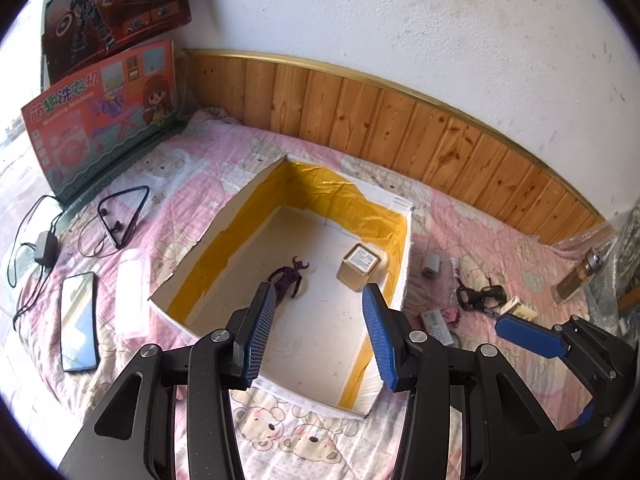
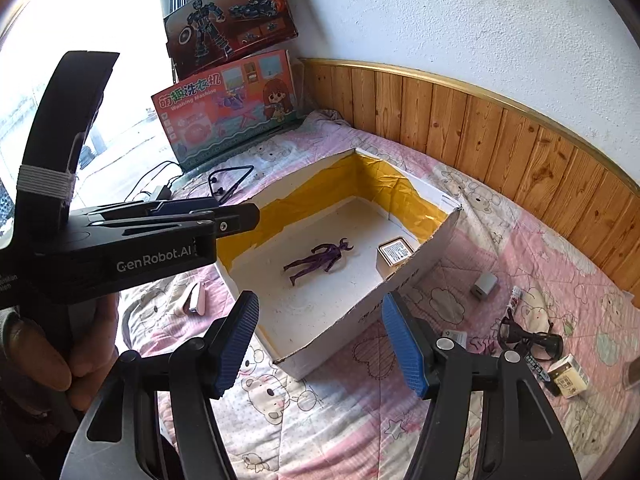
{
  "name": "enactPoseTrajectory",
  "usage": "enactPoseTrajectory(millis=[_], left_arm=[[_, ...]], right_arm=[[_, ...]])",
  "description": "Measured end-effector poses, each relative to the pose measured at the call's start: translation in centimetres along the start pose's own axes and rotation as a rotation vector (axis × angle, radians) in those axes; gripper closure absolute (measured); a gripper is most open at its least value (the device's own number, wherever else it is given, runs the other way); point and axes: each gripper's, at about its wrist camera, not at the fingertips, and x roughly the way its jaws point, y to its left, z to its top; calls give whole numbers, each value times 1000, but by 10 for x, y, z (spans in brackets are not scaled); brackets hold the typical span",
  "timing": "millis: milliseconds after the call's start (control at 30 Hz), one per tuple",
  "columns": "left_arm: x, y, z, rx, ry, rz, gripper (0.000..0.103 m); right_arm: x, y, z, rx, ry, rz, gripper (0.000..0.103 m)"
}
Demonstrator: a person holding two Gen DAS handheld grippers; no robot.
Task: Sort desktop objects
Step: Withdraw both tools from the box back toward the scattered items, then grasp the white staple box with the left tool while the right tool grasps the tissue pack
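An open cardboard box (image 1: 200, 268) lined with yellow tape lies on the pink quilt. Inside it lie a purple toy figure (image 1: 288, 280) and a small square tin (image 1: 358, 266). My left gripper (image 1: 320, 296) hangs open above the box's near half, nothing between its pads. My right gripper (image 2: 320, 304) is open and empty too, over the box's near corner (image 2: 400, 280). The figure (image 2: 320, 260) and the tin (image 2: 394, 254) also show in the right wrist view. Right of the box lie a white charger cube (image 2: 484, 284), dark sunglasses (image 2: 532, 340) and a small cream carton (image 2: 568, 376).
Left of the box lie a phone (image 1: 78, 320), neckband earphones (image 1: 120, 216), a black adapter with cable (image 1: 46, 248) and a white pack (image 1: 130, 296). Two toy cartons (image 1: 104, 116) lean on the wall at back left. A bottle (image 1: 576, 276) stands at far right. A hand (image 2: 36, 356) holds the left gripper.
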Motion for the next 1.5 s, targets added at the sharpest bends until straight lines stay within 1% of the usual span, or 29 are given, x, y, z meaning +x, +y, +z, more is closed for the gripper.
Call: enactPoseTrajectory(millis=[200,333,433,567,667,733,867,1000,1100,1167,1233,1333,1500], left_arm=[[3,-20,-2,30,-6,-38,55],[9,-37,-4,62,2,-76,55],[15,-54,-8,101,14,-109,55],[27,-79,-18,165,55,-147,55],[39,-98,-25,207,95,-177,55],[52,-108,-31,227,136,-193,55],[87,-124,-41,208,250,-248,55],[120,-138,-50,178,339,-271,55],[143,-147,-55,172,366,-263,53],[159,-153,-57,172,368,-235,53],[177,-156,-60,166,376,-204,53],[197,-157,-64,158,388,-189,53],[215,-160,-70,146,411,-207,51]], right_arm=[[-15,-6,-11,20,-15,0,37],[-16,-19,-19,42,-8,-22,37],[-18,-38,-24,70,-10,-60,37],[-22,-82,-28,156,-20,-133,37],[-22,-120,-35,243,-13,-175,37],[-21,-144,-40,295,-4,-196,37],[-13,-188,-56,360,41,-253,37],[-15,-244,-83,467,79,-353,37],[-20,-292,-109,578,103,-422,37],[-19,-316,-125,632,123,-437,36],[-10,-331,-138,661,155,-442,33],[8,-341,-148,657,191,-453,32],[38,-349,-155,621,221,-445,26]])
